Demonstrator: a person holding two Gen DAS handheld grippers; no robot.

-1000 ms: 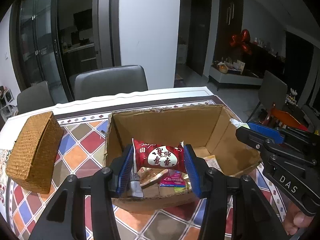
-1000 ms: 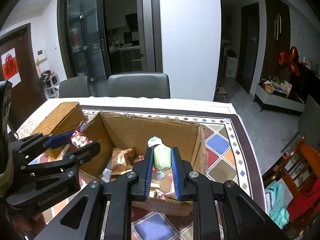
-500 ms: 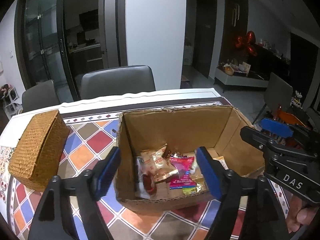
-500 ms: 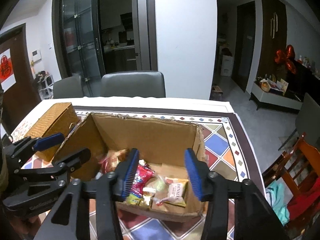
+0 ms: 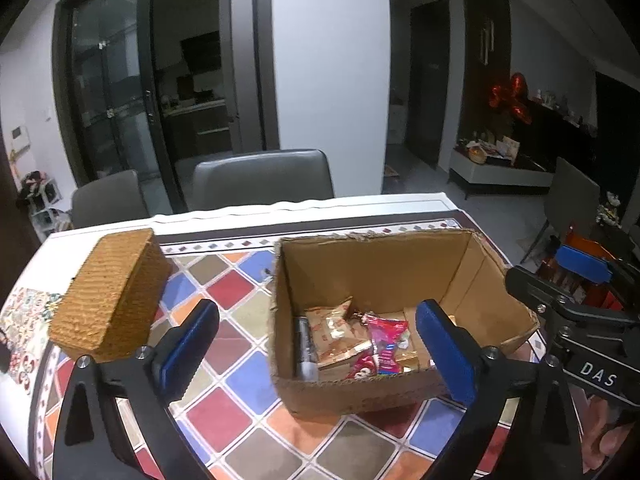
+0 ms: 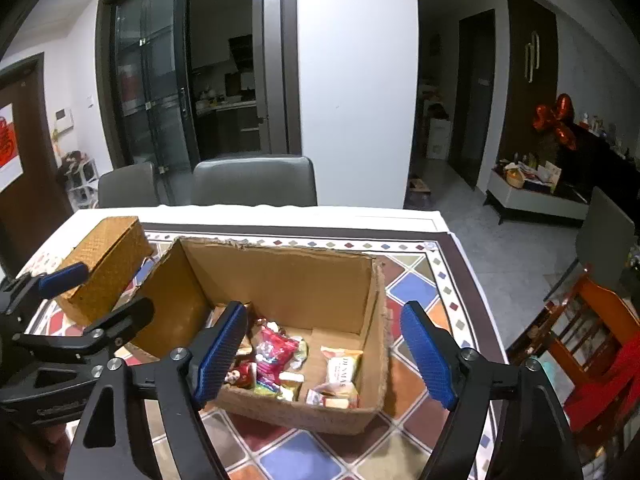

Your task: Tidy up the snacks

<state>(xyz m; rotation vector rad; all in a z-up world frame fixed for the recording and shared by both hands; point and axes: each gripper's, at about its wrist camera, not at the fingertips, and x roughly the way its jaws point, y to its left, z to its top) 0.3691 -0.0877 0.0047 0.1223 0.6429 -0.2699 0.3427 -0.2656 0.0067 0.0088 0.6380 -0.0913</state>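
While both grippers' fingers [image 5: 188,344] have just spread wide, empty, bright crinkled snacks [image 6: 276,354] fill the cardboard box [image 6: 280,276]

Open cardboard box [image 6: 280,280] stands upright on the tiled tablecloth; wrapped snacks [image 6: 276,354] lie loose and mixed on its floor.

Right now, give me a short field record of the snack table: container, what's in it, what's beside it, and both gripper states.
container: cardboard box, open top, on the tiled tablecloth
contents: loose snack packets on the box floor
beside box: woven basket, to its left
left hand-held gripper: jaws just opened, nothing between the pads
right hand-held gripper: jaws just opened, nothing held
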